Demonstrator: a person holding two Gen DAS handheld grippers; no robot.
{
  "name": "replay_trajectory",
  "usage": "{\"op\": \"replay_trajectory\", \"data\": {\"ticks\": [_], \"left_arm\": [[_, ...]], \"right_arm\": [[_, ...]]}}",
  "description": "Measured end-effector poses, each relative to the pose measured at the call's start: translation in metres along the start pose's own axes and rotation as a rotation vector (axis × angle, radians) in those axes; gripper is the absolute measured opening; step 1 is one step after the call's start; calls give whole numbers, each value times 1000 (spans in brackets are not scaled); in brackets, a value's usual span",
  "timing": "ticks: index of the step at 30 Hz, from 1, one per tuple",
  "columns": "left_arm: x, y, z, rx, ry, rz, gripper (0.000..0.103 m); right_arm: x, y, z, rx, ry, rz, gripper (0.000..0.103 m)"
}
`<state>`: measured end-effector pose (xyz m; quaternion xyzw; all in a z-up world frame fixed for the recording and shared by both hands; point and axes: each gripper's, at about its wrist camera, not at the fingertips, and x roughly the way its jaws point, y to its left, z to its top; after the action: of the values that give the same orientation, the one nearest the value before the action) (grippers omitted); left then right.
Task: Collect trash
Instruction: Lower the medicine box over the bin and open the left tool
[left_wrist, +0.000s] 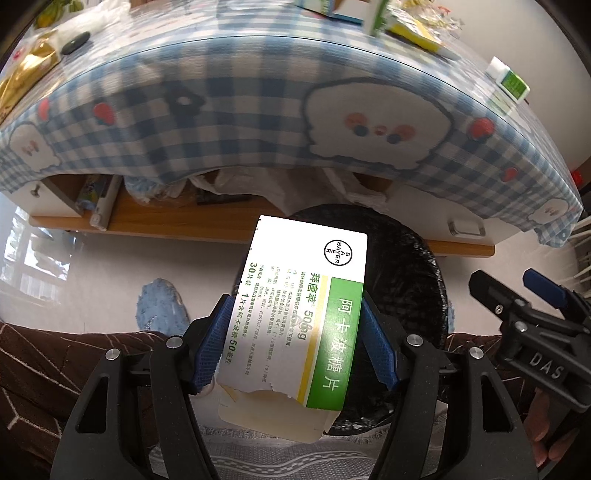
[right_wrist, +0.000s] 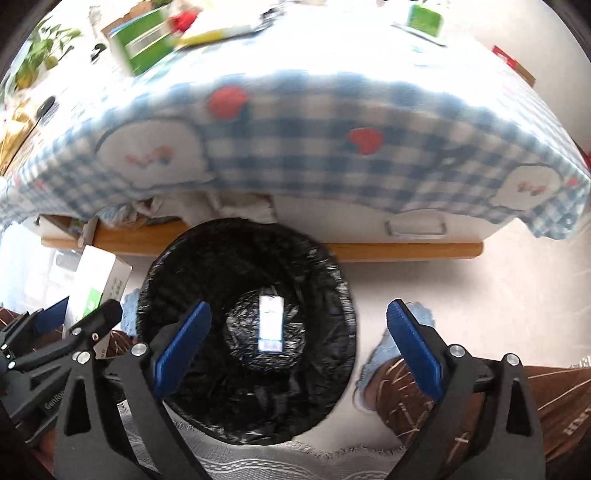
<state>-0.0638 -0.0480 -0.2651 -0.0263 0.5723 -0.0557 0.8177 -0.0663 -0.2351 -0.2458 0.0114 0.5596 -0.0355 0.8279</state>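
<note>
- Table (left_wrist: 461, 229), low, white-fronted with drawers and a wooden base shelf, draped in a blue-and-white checked tablecloth (left_wrist: 258, 122) printed with white cartoon figures and red hearts; cartons and wrappers lie on top at the far side, blurred.
- Trash bin (right_wrist: 243, 325), round, lined with a black plastic bag, standing on the pale floor (right_wrist: 406, 280) just in front of the table; one small white packet (right_wrist: 270, 325) lies at its bottom.
- Left hand-held gripper (left_wrist: 295, 332), blue pads closed against both sides of a medicine box (left_wrist: 303, 314), held upright above the near rim of the trash bin (left_wrist: 413, 258). The box is white with a green band, Bayer logo and Chinese print; its lower end flap is torn open.
- Right hand-held gripper (right_wrist: 295, 343), jaws spread wide with nothing between them, poised over the mouth of the bin; it also shows at the right edge of the left wrist view (left_wrist: 517, 288).
- Green-and-white carton (left_wrist: 511, 79), on the table's right edge.
- Blue slipper (left_wrist: 160, 308), on the floor beside the bin.
</note>
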Motion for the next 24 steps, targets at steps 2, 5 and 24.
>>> {"op": "replay_trajectory", "data": {"ticks": [2,5,24], "left_arm": [[1,-10,0,12,3,-2,66],[7,-22,1,16,19,-11,66],[28,-89,-2,170,30,-28,71]], "right_arm": [[-6,-12,2,-1,-10,-5,92],[-16,-31,4,21,-23,-15,92],[-45,-77,5,117,-65,-11,94]]}}
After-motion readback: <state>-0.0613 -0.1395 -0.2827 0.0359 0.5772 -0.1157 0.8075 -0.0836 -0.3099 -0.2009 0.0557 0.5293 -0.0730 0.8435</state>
